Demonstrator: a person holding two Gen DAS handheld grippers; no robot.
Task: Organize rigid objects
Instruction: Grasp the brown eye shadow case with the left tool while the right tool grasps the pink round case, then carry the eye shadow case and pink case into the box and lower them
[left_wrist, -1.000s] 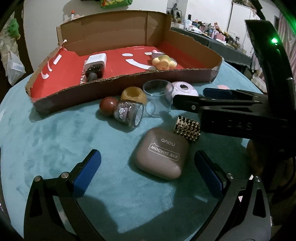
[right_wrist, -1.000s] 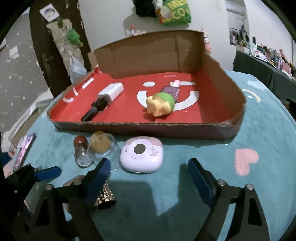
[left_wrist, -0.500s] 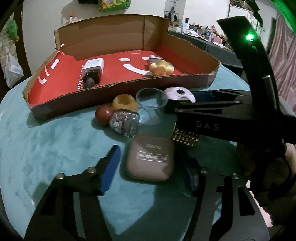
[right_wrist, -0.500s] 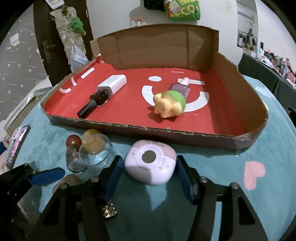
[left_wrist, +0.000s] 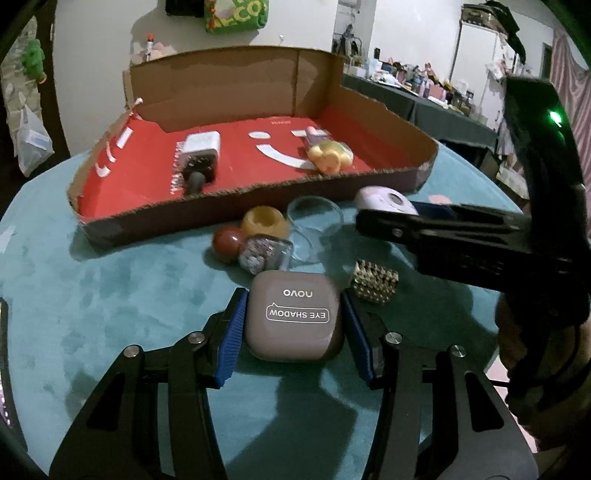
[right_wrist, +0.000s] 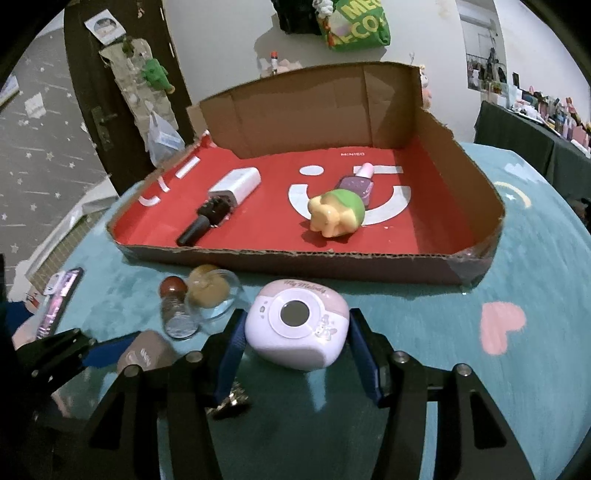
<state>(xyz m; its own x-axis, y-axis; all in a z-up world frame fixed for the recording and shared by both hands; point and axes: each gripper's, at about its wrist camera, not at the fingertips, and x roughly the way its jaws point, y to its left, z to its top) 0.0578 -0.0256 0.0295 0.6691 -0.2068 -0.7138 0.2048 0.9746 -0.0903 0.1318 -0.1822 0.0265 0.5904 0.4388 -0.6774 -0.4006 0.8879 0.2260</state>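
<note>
My left gripper (left_wrist: 293, 325) is shut on a brown eye shadow case (left_wrist: 295, 317) that rests on the teal cloth. My right gripper (right_wrist: 297, 339) is shut on a lilac toy camera (right_wrist: 297, 328), also low over the cloth. The camera also shows in the left wrist view (left_wrist: 386, 199). A cardboard tray with a red floor (right_wrist: 476, 258) stands just behind. It holds a white and black brush (right_wrist: 221, 199), a yellow-green toy (right_wrist: 336, 214) and a purple bottle (right_wrist: 358, 182).
A small jar with a red ball lid (left_wrist: 251, 249), a yellow round piece (left_wrist: 264, 221), a clear glass dome (left_wrist: 314, 221) and a gold studded block (left_wrist: 375, 282) lie before the tray. A phone (right_wrist: 59, 299) lies at the left. A pink heart (right_wrist: 500, 325) marks the cloth.
Both grippers moved forward and closed: the left around the eye shadow case, the right around the lilac camera. Both were wide open one second ago.
</note>
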